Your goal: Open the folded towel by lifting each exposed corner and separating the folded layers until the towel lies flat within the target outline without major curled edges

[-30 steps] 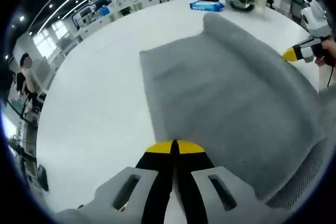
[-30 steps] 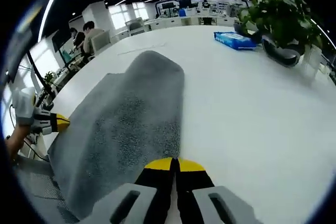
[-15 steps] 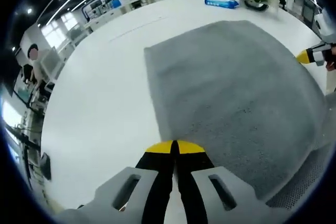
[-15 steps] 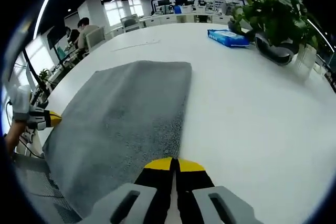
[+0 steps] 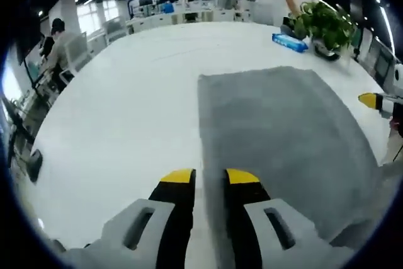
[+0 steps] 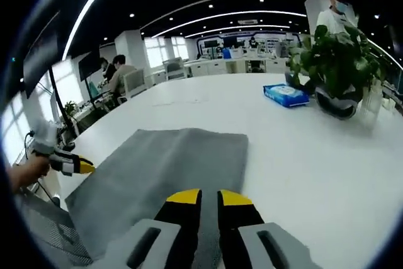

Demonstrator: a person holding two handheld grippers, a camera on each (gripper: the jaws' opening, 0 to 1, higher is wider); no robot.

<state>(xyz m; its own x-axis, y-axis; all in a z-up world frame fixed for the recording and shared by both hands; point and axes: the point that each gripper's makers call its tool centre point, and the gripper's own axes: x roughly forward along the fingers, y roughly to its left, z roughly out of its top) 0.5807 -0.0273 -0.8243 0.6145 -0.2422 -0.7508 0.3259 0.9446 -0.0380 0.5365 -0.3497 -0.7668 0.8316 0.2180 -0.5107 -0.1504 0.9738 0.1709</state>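
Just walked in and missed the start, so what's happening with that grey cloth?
A person is unfolding a grey towel on a white table, using a handheld gripper in each hand. The towel lies spread out flat. The left gripper and right gripper both have their jaws slightly parted over the towel's near edge, holding nothing. A potted plant and a blue packet sit further back on the table.

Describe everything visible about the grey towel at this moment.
The grey towel, of nubby terry-like cloth, lies spread flat on the white table, roughly rectangular with straight edges and no curled corners in sight. Its near end runs off the table's edge. Both grippers' jaws stand slightly parted above its near corners; whether they touch it is unclear.
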